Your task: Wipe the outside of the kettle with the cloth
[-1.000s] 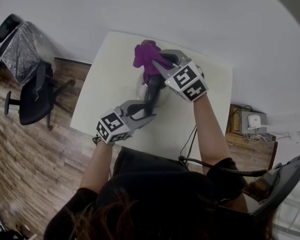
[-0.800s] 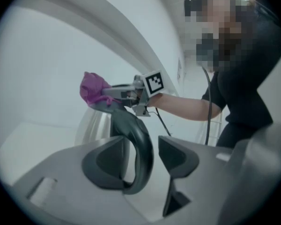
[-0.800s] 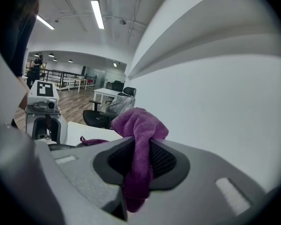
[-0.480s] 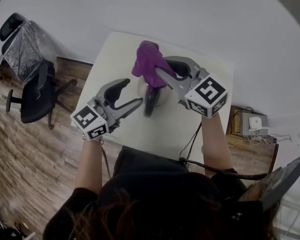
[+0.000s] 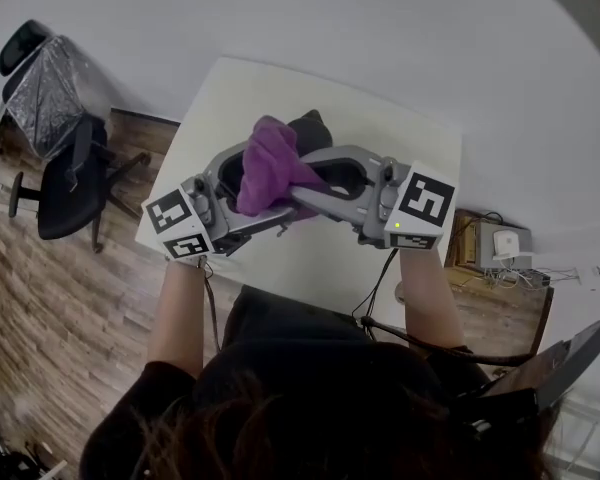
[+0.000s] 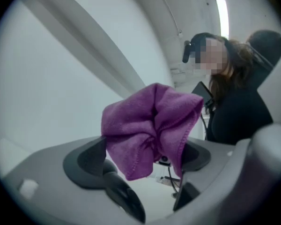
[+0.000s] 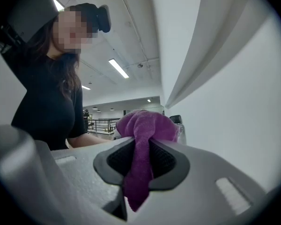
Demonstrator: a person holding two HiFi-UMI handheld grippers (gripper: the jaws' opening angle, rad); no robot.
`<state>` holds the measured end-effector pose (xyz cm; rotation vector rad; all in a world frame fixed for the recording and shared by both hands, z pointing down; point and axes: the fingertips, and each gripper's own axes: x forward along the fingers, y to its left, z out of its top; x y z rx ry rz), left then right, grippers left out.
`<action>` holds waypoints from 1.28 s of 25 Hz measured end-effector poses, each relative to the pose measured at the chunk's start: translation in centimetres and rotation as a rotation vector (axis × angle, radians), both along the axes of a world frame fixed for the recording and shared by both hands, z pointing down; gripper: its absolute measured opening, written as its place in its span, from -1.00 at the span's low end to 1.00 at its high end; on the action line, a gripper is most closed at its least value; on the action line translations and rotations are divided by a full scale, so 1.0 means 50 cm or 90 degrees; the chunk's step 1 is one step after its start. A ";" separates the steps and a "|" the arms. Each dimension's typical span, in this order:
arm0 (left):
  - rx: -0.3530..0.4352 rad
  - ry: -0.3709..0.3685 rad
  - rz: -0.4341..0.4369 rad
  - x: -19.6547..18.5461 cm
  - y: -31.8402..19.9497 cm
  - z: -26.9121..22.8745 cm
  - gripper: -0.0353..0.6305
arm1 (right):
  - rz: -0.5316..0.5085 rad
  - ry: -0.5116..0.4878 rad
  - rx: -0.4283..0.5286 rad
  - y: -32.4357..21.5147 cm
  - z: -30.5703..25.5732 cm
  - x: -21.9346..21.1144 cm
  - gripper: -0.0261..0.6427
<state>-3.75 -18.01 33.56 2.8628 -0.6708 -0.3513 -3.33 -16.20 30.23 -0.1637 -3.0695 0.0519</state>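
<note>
Cloth (image 5: 265,163) sits clamped in right tool (image 5: 298,190), held level over the table (image 5: 380,133).

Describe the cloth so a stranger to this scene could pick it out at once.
Find the white table below the person; above its middle two grey tools meet. The cloth is bunched there, pinched in the right tool, with the left tool, whose jaws have just been opening, loose around it. It is the only purple, soft thing among grey plastic.

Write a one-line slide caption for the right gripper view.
The right gripper pinches the bunched purple cloth between its jaws, white wall alongside.
</note>
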 end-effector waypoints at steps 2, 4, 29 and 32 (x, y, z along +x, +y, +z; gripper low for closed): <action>-0.001 0.003 0.025 0.005 0.019 0.000 0.44 | -0.032 0.008 -0.007 0.019 0.006 0.004 -0.68; 0.004 -0.003 0.051 0.015 0.033 -0.003 0.43 | -0.055 0.016 -0.014 0.028 0.010 0.005 -0.68; 0.007 -0.023 0.016 -0.162 -0.067 0.014 -0.58 | 0.151 0.092 0.011 -0.025 0.053 0.006 -0.69; 0.020 -0.094 -0.033 -0.201 -0.136 0.036 -0.58 | 0.208 0.108 0.016 -0.015 0.061 0.005 -0.91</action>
